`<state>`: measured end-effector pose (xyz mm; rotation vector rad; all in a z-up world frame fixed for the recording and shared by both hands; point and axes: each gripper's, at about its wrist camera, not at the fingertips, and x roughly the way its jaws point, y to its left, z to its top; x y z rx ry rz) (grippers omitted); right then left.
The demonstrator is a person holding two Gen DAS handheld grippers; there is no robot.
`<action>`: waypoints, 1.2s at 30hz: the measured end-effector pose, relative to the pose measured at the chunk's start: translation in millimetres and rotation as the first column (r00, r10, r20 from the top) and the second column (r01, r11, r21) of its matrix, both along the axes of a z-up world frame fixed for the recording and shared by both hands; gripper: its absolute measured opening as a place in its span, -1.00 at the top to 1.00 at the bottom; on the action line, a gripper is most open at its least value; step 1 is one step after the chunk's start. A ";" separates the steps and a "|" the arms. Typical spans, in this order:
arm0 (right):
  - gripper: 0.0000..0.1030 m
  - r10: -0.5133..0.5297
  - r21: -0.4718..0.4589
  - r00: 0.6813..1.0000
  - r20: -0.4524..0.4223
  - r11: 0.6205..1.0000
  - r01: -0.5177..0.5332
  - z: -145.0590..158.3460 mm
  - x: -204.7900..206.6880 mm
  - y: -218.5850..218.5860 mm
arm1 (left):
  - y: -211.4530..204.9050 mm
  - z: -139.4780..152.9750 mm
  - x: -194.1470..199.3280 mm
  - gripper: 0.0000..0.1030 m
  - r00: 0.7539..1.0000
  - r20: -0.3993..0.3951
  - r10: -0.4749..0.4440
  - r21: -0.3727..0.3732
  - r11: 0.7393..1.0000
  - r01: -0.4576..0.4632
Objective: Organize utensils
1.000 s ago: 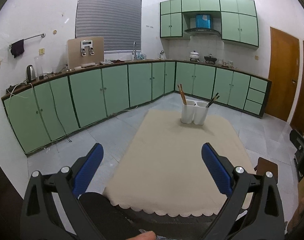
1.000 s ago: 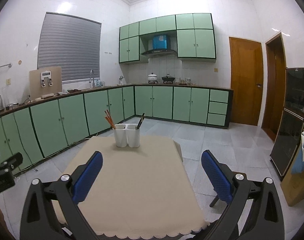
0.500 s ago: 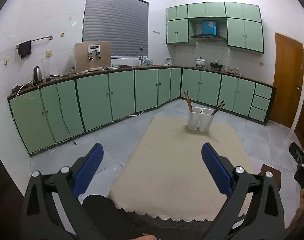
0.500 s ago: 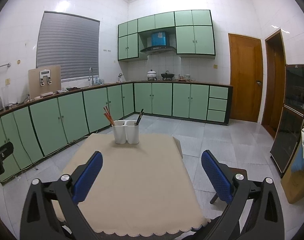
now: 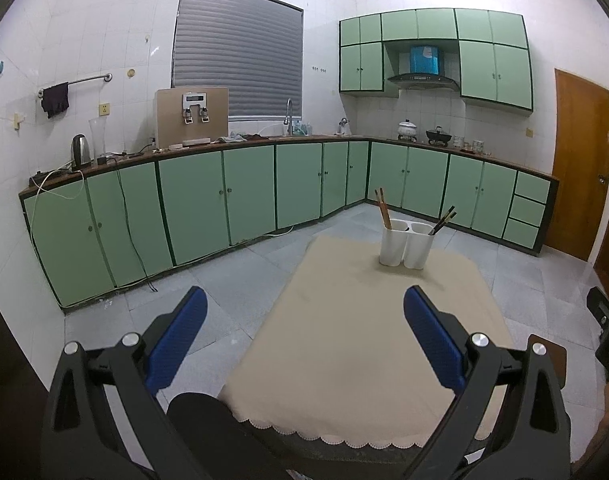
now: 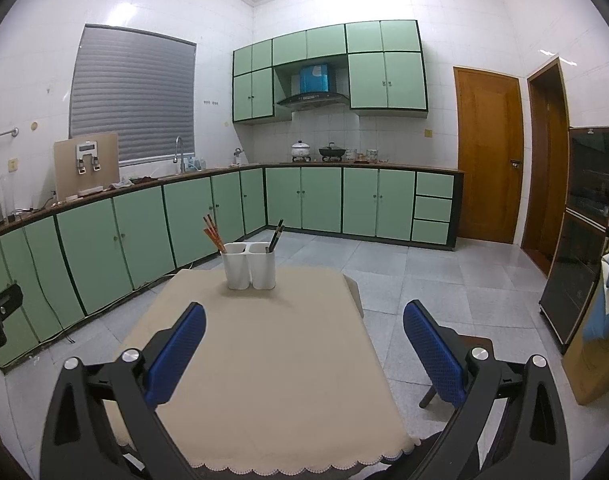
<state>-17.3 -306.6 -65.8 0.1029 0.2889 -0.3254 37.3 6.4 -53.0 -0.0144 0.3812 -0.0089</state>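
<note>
A white two-cup utensil holder (image 5: 405, 243) (image 6: 249, 265) stands near the far end of a table covered with a beige cloth (image 5: 368, 336) (image 6: 264, 360). Brown chopsticks (image 5: 383, 208) (image 6: 213, 233) lean in its left cup and dark chopsticks (image 5: 443, 220) (image 6: 275, 235) in its right cup. My left gripper (image 5: 304, 336) hangs open over the table's near left edge, with nothing between its blue pads. My right gripper (image 6: 304, 344) is open too, above the near right part of the table, well short of the holder.
Green cabinets (image 5: 208, 196) (image 6: 344, 200) under a dark counter line the left and back walls. A dark stool (image 5: 208, 428) sits at the near table edge; another stool (image 6: 460, 364) stands right of it. Wooden doors (image 6: 488, 156) and a dark glass cabinet (image 6: 580, 232) are to the right.
Both views have tilted upward a little, so the holder sits lower in frame. The left view has also swung slightly left. Both grippers stay open and empty.
</note>
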 end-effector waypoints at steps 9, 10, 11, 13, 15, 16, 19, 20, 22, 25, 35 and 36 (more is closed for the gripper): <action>-0.88 -0.007 -0.001 1.000 0.005 1.000 0.007 -0.1 -1.9 -2.6 | 1.9 1.6 1.0 -0.86 1.000 0.004 0.001 -0.005 1.000 -0.001; -0.88 -0.007 -0.001 1.000 0.005 1.000 0.007 -0.2 -2.0 -2.6 | 2.4 1.9 0.8 -0.86 1.000 0.004 0.002 -0.006 1.000 -0.002; -0.88 -0.006 0.000 1.000 0.005 1.000 0.006 -0.2 -1.8 -2.5 | 1.9 2.3 0.7 -0.86 1.000 0.005 0.002 -0.005 1.000 -0.002; -0.88 -0.004 -0.001 1.000 0.004 1.000 0.004 0.0 -0.8 -1.7 | 1.9 2.8 0.4 -0.86 1.000 0.006 0.003 -0.006 1.000 -0.003; -0.88 -0.003 -0.002 1.000 0.003 1.000 0.003 -0.9 -1.1 -1.1 | 1.6 2.9 -0.1 -0.86 1.000 0.006 0.005 -0.005 1.000 -0.005; -0.88 -0.002 -0.002 1.000 0.002 1.000 0.002 -1.5 -1.7 -1.0 | 1.9 3.0 0.4 -0.86 1.000 0.005 0.002 -0.005 1.000 -0.002; -0.88 -0.004 0.005 1.000 0.000 1.000 0.004 -1.7 -2.7 -2.1 | 1.8 2.9 0.1 -0.86 1.000 0.006 0.003 -0.004 1.000 -0.003; -0.88 -0.005 0.005 1.000 0.000 1.000 0.005 -1.3 -3.3 -3.2 | 1.5 3.0 -0.1 -0.86 1.000 0.006 0.004 -0.003 1.000 -0.004; -0.88 -0.006 0.003 1.000 0.001 1.000 0.006 -1.0 -3.8 -3.2 | 1.9 3.1 -0.1 -0.86 1.000 0.005 0.002 -0.007 1.000 -0.002; -0.88 -0.005 0.004 1.000 0.001 1.000 0.005 -1.0 -4.1 -3.2 | 2.2 2.8 -0.6 -0.86 1.000 0.006 0.004 -0.007 1.000 -0.004; -0.88 -0.004 0.006 1.000 0.002 1.000 0.004 -0.1 -3.2 -3.0 | 2.3 2.9 -0.7 -0.86 1.000 0.006 0.004 -0.007 1.000 -0.004; -0.88 -0.006 0.005 1.000 0.003 1.000 0.006 0.1 -3.2 -3.0 | 2.2 2.8 -0.7 -0.86 1.000 0.006 0.004 -0.007 1.000 -0.004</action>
